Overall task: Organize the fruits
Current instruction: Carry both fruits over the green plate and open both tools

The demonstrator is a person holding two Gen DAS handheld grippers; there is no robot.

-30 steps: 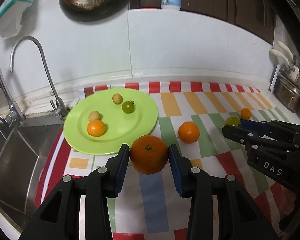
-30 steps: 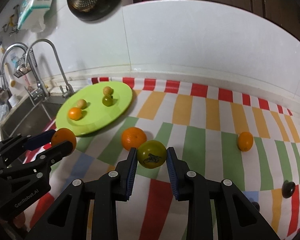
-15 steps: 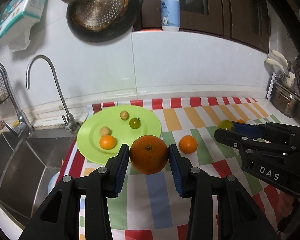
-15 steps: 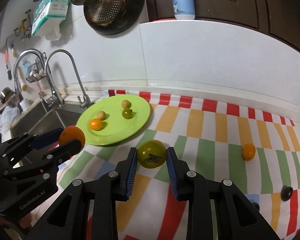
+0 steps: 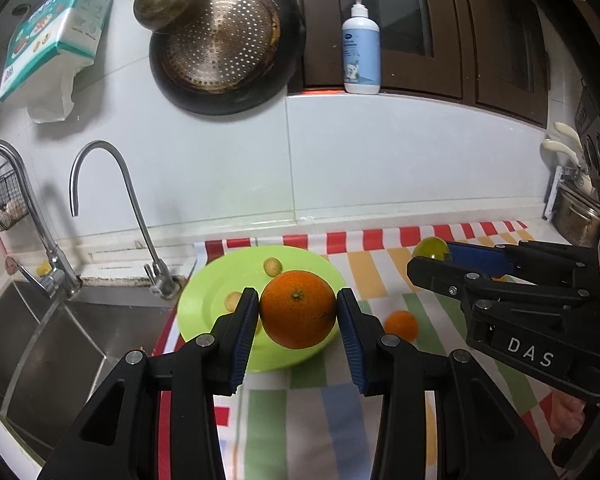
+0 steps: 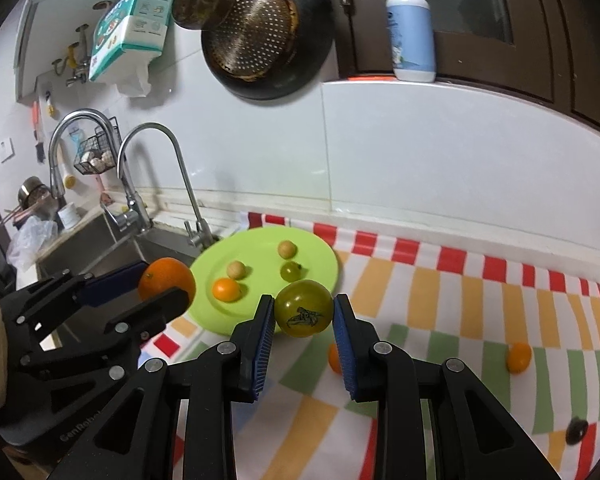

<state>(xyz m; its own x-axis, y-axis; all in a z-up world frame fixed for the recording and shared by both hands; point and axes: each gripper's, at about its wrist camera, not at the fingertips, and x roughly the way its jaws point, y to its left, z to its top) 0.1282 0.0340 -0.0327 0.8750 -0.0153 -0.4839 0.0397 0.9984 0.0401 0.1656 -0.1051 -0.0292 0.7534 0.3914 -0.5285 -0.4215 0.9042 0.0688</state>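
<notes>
My left gripper [image 5: 298,316] is shut on a large orange [image 5: 298,309] and holds it in the air in front of the green plate [image 5: 204,300]. It also shows in the right wrist view [image 6: 166,282]. My right gripper [image 6: 304,314] is shut on a green tomato [image 6: 303,308], raised above the striped mat near the plate's [image 6: 324,256] right edge. The plate holds a small orange [image 6: 226,289], two pale round fruits [image 6: 236,269] and a small green fruit [image 6: 291,271]. Two small oranges [image 6: 518,357] lie on the mat; one [image 5: 401,325] is near the plate.
A steel sink [image 5: 60,344] with two faucets [image 5: 140,216] is left of the plate. The striped mat [image 6: 480,312] covers the counter up to the white tiled wall. A dark small object [image 6: 577,429] lies at the mat's right. A pan [image 5: 224,44] hangs above.
Both grippers have risen from the mat with their fruit, and the views have tilted up. The plate and loose oranges have not moved.
</notes>
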